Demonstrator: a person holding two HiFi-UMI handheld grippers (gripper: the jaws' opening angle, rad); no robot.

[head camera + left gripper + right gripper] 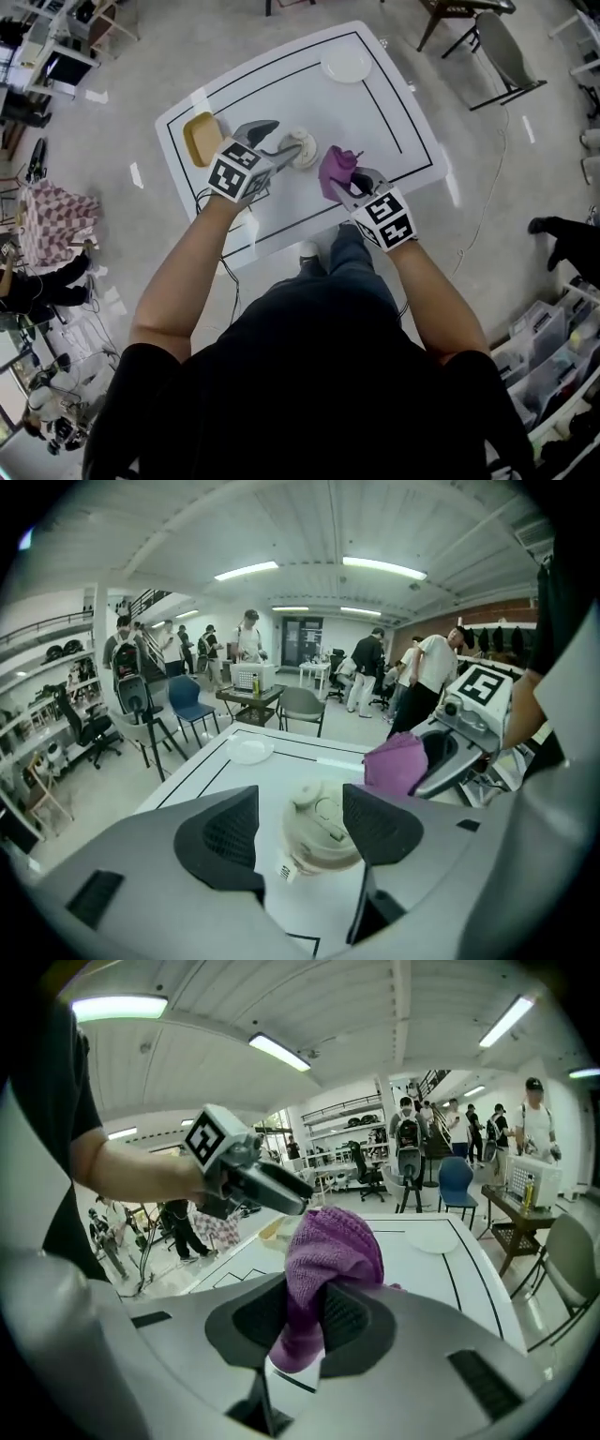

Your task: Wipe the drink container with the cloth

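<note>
White table (281,84) with black outline markings fills the middle of the head view, which alone gives the top-down layout: the person stands at the near edge, both bare forearms stretched forward and angled inward so the two tools sit near each other over the table centre. Left forearm (187,272) runs up and to the right, right forearm (427,281) up and to the left, marker cubes facing up. Left gripper (279,141) is released: the left gripper view shows its jaws apart on either side of the drink container (322,827), right-hand pad at the lid's edge, a visible gap at the left-hand pad. The head view cannot show that gap. The container, a pale lidded cup, stands upright on the table near its middle with a small label tag at its base, seen only in the left gripper view. Right gripper (349,187) is clenched on the purple cloth (328,1260): the right gripper view shows the pads pinching it, a bunch standing above the jaws and a tail hanging below. The cloth is just beside the container on the person's right; I cannot tell whether they touch. Yellow dish (202,138) lies near the table's left edge, white plate (346,66) at the far side. Only the gripper views show the room: people (248,635) standing, a blue chair (192,700).
</note>
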